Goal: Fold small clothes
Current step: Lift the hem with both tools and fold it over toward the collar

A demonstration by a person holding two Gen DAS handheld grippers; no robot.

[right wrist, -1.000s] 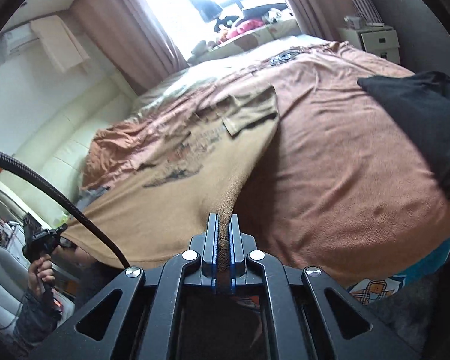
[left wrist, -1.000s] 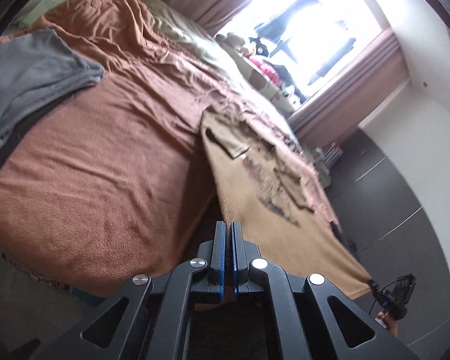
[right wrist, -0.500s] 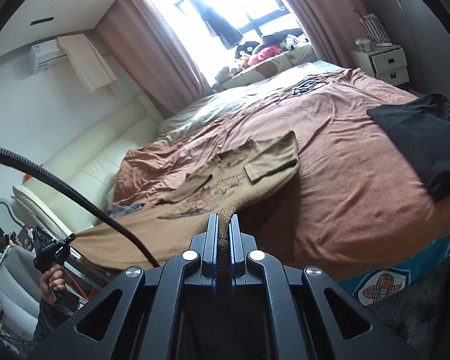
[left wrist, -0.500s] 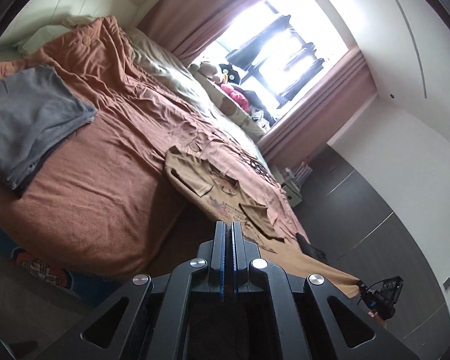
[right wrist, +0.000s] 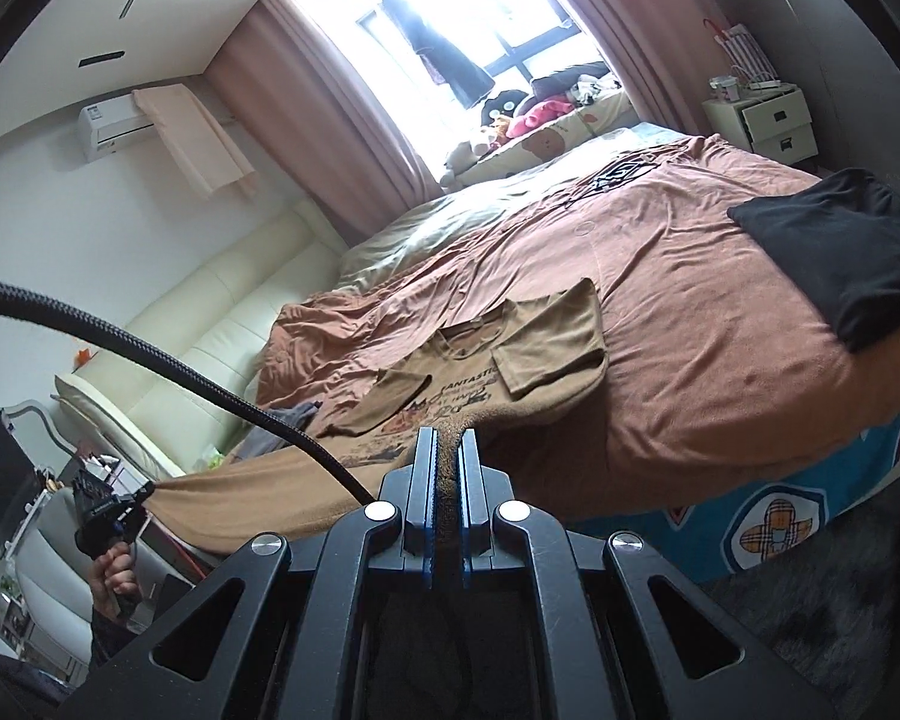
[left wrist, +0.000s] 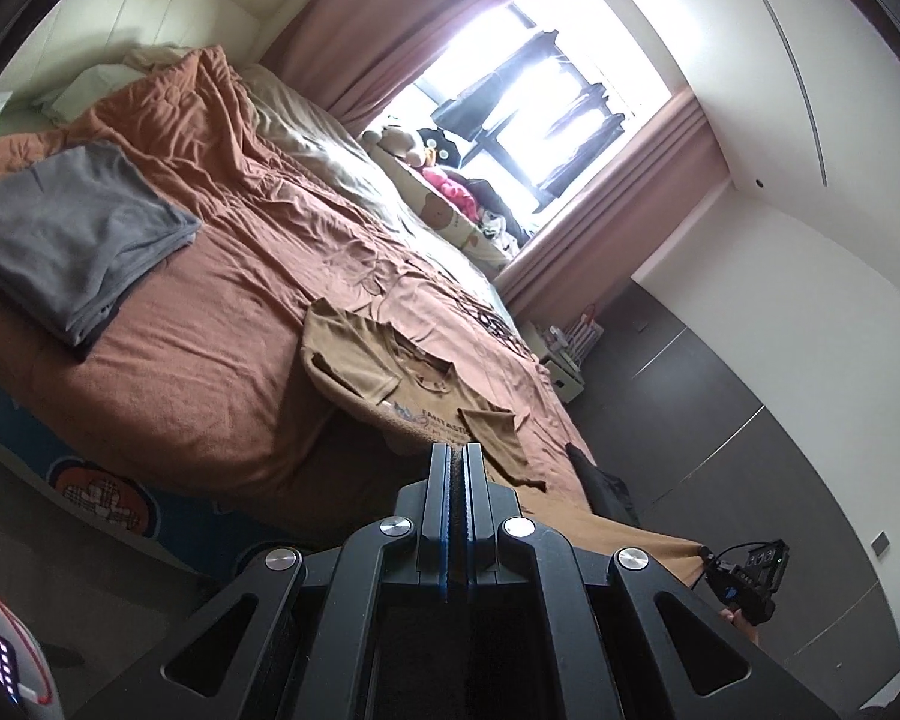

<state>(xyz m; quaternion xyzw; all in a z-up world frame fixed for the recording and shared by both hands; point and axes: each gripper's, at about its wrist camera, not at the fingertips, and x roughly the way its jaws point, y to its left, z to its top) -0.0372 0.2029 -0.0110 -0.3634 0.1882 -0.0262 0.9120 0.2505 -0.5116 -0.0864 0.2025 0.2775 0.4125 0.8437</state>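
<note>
Both tools clamp tan T-shirt point(right wrist: 450, 384) hem, garment stretched lengthwise, collar pointing away toward window point(right wrist: 498, 12).

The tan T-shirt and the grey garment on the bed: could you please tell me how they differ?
The tan T-shirt is spread out, hem lifted off the bed by both grippers; the grey garment lies folded and untouched. The T-shirt carries a printed graphic; the grey one looks plain. Both rest on the brown bedspread.
</note>
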